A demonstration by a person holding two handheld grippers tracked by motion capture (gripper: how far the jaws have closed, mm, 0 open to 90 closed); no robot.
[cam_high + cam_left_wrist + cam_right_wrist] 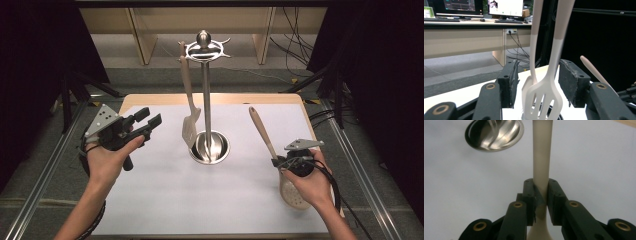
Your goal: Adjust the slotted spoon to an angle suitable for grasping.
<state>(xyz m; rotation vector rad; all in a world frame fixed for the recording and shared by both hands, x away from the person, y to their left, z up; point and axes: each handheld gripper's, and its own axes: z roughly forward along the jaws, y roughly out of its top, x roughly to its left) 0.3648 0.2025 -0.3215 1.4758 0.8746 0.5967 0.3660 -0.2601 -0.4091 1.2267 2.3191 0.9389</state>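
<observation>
Right gripper [283, 162] pinches the neck of a cream perforated spoon [295, 192] with a beige handle, bowl hanging below its jaws. Left gripper [150, 121], spread and empty, faces the steel utensil stand [206, 95]. Risk: the handle pivoting in the narrow grip and missing a hook.

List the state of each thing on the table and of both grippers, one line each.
Slotted spatula: hanging from the rack, head just above the base.
Utensil rack: upright on the table, spatula hanging from its top ring.
Skimmer spoon: gripped at the handle, tilted, handle end up.
Right gripper: shut on the skimmer spoon.
Left gripper: open, holding nothing, facing the rack.
</observation>
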